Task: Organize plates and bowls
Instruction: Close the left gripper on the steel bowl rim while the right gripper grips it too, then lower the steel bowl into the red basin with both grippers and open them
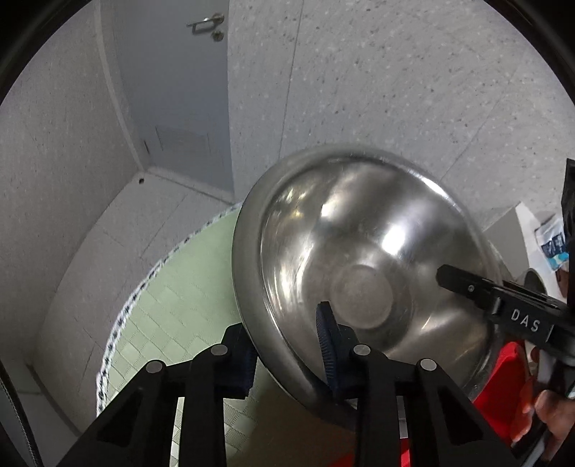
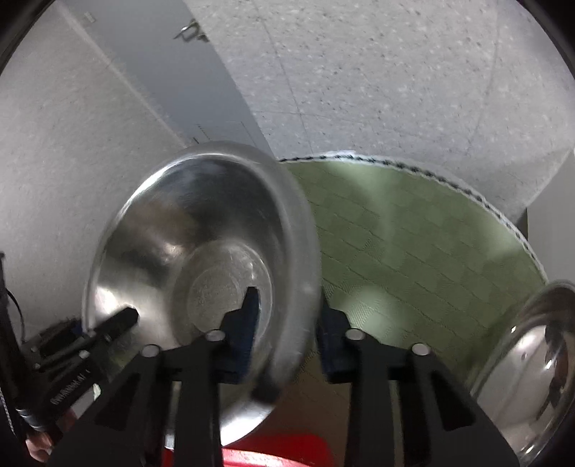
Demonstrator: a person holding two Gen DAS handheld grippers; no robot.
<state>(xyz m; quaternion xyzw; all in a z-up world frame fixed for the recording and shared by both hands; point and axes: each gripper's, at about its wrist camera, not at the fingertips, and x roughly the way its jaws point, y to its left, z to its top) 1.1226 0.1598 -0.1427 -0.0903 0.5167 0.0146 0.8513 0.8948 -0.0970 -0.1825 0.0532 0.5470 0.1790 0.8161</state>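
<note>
A steel bowl (image 1: 363, 251) is held tilted in the air above the round green table (image 1: 187, 287). My left gripper (image 1: 287, 341) straddles its near rim, one pad inside and one outside, shut on it. In the right wrist view the same bowl (image 2: 201, 251) is gripped at its rim by my right gripper (image 2: 284, 323), one finger inside, one outside. The other gripper's finger (image 1: 463, 280) reaches over the bowl's right rim; the left one shows at the bowl's left (image 2: 115, 323). A second steel bowl (image 2: 532, 366) sits at the table's right edge.
The green checked tablecloth (image 2: 413, 244) has a patterned border. A red object (image 1: 503, 377) lies below the bowl, also in the right wrist view (image 2: 273, 452). A grey door with handle (image 1: 206, 23) and speckled floor lie beyond. A white box (image 1: 539, 230) is at right.
</note>
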